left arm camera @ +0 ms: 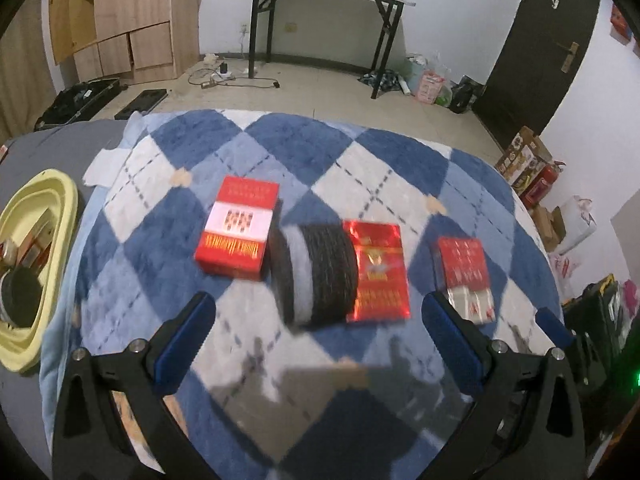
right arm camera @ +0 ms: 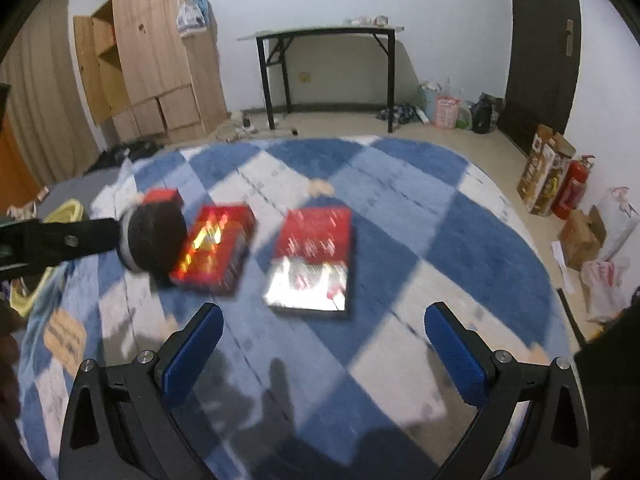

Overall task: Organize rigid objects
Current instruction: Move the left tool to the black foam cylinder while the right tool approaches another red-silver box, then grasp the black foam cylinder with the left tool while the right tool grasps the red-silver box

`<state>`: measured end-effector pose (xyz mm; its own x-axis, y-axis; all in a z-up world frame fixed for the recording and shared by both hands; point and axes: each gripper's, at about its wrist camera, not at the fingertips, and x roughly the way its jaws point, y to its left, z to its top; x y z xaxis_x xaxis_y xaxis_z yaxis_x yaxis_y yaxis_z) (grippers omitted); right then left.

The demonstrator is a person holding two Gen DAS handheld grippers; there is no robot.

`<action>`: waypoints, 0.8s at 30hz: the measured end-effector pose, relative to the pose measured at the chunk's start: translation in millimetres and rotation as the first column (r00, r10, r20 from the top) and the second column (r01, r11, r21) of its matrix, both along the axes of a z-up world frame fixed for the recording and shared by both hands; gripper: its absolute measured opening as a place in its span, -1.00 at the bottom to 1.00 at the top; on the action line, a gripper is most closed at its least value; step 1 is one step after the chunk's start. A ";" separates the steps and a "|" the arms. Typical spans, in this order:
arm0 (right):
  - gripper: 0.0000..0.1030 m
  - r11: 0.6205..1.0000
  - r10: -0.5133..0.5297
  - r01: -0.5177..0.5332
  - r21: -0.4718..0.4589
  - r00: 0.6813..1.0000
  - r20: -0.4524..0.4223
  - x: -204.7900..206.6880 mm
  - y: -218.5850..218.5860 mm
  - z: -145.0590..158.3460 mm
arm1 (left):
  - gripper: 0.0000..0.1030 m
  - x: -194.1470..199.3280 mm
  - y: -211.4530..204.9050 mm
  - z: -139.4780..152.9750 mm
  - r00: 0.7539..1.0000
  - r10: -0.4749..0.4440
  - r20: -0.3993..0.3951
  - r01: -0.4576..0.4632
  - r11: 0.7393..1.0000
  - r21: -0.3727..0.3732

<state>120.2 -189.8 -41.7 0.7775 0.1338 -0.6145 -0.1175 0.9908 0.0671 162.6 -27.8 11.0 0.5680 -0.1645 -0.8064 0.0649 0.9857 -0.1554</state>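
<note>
Both claws hang spread wide and empty above the blue-and-white diamond rug point(left arm camera: 384, 160), the left gripper point(left arm camera: 316, 344) facing a row of things laid out on the pile: a red and white box point(left arm camera: 236, 228) at the left, a black-and-grey round drum point(left arm camera: 316, 274) on its side touching a shiny red packet point(left arm camera: 378, 272), and further right, apart from those, a red and silver packet point(left arm camera: 466, 276). The right gripper point(right arm camera: 324, 348) is lined up nearest that last packet point(right arm camera: 312, 256). The likeliest slip, to my eye, is the drum — lying on its curved side on soft pile, a nudge from a finger going for the foil packet could set it rolling, or drag the packet askew. The flat packets look awkward too: they sit low in the rug, so a pad may catch fabric or skate over the glossy wrap. Both views are smeared with motion, which makes fine aim hard to judge. Only the left wrist view shows the pale yellow tub point(left arm camera: 36, 264) at the rug's left edge, with a few items already inside — presumably where things go. Only the right wrist view shows the other gripper's black arm point(right arm camera: 60, 240) reaching in beside the drum point(right arm camera: 154, 240), plus a red fire extinguisher point(right arm camera: 570, 188) by the wall.
</note>
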 end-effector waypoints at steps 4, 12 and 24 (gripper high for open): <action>0.99 0.999 -0.024 0.025 -0.037 0.999 0.025 25.5 14.2 -12.5 | 0.80 21.3 -5.7 -14.0 0.998 -0.016 -0.055 0.015 1.000 -0.023; 0.99 0.996 -0.064 0.062 -0.061 0.998 -0.024 58.2 16.5 -43.5 | 0.13 28.1 -0.7 -31.1 0.996 -0.008 -0.086 0.005 0.999 -0.038; 0.56 0.998 -0.006 0.005 -0.057 1.000 -0.028 63.6 18.4 -52.4 | 0.08 28.6 9.5 -30.0 0.997 -0.031 -0.068 0.024 0.996 -0.090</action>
<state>183.9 -171.4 -94.1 0.7602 0.0940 -0.6428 -0.1110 0.9937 0.0140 191.2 -18.3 -19.0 0.5053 -0.2518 -0.8254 0.0778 0.9659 -0.2471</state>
